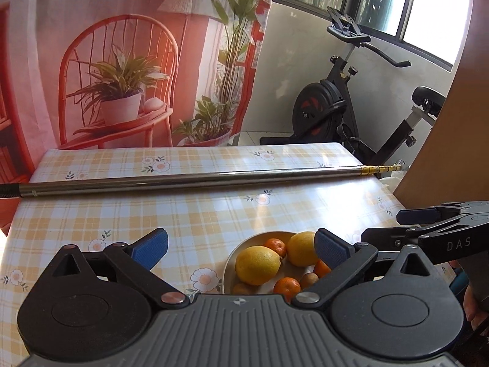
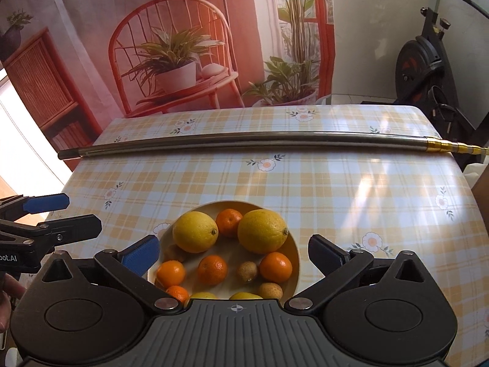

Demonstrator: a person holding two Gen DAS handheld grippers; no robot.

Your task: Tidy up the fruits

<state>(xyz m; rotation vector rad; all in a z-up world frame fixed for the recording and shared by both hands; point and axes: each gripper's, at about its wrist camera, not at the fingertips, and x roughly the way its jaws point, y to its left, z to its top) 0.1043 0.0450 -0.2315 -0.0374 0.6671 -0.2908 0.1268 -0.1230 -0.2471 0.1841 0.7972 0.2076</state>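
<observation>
Setting: a home, living or dining corner. Worktop (image 2: 351,189) under a yellow plaid, flower-printed oilcloth; behind it a printed backdrop (image 2: 183,46) of chair and potted plants; beside the backdrop an exercise bike (image 1: 336,104) under a window (image 1: 397,9).

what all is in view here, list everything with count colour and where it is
plate: one, cream, near middle of the table, holding all the fruit
lemons: two big in full view, yellow, far half of the plate; two more yellow tops at the near rim, partly hidden
tangerines: five, orange, one between the big lemons, the rest in the near half
small brown fruits: three, brownish, near half of the plate; kind unclear
pole: one, silver with a gold tip, lying across the far side of the table
table: one, yellow checked cloth with flowers
backdrop: one, red chair and plants printed on it, behind the table
exercise bike: one, black, far right corner
left claw: open, blue pads, empty
right claw: open, blue pads, empty, above the plate
</observation>
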